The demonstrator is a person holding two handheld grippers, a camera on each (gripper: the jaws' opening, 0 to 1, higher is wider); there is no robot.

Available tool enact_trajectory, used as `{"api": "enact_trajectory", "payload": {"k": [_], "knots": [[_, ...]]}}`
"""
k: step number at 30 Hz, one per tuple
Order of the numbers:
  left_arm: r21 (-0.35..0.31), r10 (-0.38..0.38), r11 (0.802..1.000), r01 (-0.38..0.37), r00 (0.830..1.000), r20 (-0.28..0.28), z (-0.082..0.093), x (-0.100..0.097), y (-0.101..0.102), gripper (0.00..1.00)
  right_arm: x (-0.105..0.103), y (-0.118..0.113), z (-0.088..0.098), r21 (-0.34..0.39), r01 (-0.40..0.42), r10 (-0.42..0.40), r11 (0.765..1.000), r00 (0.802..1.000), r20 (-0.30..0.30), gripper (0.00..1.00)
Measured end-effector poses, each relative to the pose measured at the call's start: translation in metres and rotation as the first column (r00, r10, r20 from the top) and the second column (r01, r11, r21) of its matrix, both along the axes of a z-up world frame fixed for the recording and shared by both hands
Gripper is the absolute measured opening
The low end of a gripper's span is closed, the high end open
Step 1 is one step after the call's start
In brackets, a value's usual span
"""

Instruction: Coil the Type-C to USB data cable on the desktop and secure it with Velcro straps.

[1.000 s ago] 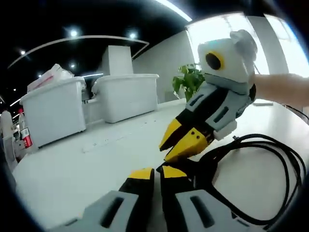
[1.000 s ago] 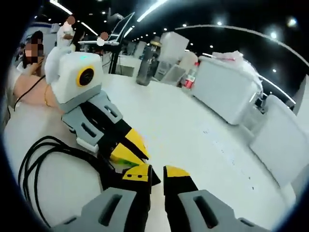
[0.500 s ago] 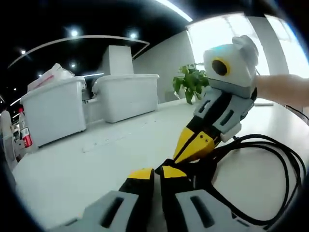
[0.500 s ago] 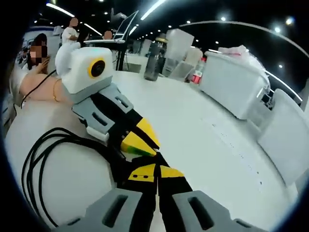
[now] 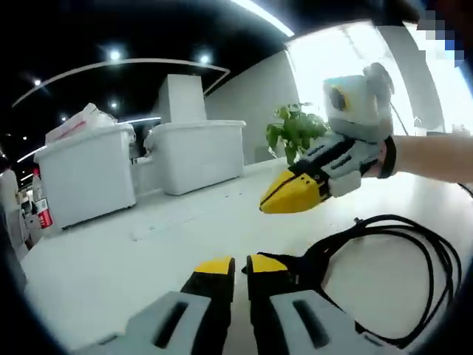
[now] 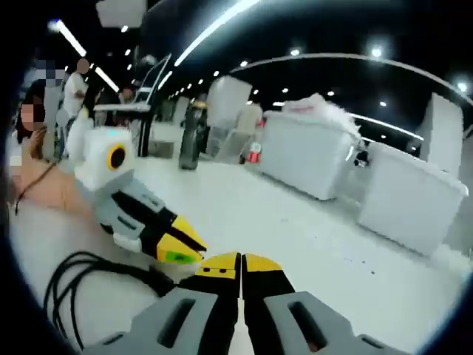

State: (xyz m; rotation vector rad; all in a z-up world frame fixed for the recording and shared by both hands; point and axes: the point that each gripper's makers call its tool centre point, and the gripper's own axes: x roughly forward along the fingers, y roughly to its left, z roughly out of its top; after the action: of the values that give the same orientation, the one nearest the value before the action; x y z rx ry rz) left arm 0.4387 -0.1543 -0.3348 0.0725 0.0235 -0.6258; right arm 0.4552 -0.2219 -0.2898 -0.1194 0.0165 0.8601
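The left gripper [image 5: 238, 265] has its jaws nearly together at the gathered neck of the black cable [image 5: 414, 244], apparently pinching it. The right gripper [image 5: 284, 198], jaws together and empty, hangs above the white desktop [image 5: 111, 259]. The cable lies looped to the right. I judge coiling done, strapping unfinished.

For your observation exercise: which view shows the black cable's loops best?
The left gripper view: the cable spreads in open loops across the desk. The right gripper view catches a smaller part of it at the lower left.
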Motion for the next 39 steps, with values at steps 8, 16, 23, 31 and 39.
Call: {"api": "enact_trajectory", "payload": {"k": [8,16,23,31,39], "knots": [[-0.278,0.151,0.955,-0.104,0.977,0.153,0.131,-0.058,0.052,0.10,-0.066,-0.109,0.093,0.485,0.161,-0.178,0.859,0.984,-0.011,0.13],[-0.355,0.251,0.922,-0.155,0.937,0.244,0.161,-0.132,0.064,0.10,-0.129,-0.131,0.097,0.423,0.303,-0.408,0.854,0.894,0.185,0.24],[-0.393,0.213,0.908,-0.146,0.968,0.132,0.116,-0.113,0.053,0.10,-0.112,-0.141,0.066,0.415,0.374,-0.475,0.829,0.863,0.172,0.24],[-0.421,0.260,0.885,-0.200,0.962,0.088,0.098,-0.104,0.069,0.10,-0.113,-0.139,0.060,0.345,0.389,-0.480,0.854,0.845,0.236,0.24],[-0.369,0.245,0.910,-0.191,0.964,0.107,0.095,-0.110,0.057,0.10,-0.119,-0.121,0.058,0.284,0.357,-0.438,0.890,0.845,0.308,0.24]]}}
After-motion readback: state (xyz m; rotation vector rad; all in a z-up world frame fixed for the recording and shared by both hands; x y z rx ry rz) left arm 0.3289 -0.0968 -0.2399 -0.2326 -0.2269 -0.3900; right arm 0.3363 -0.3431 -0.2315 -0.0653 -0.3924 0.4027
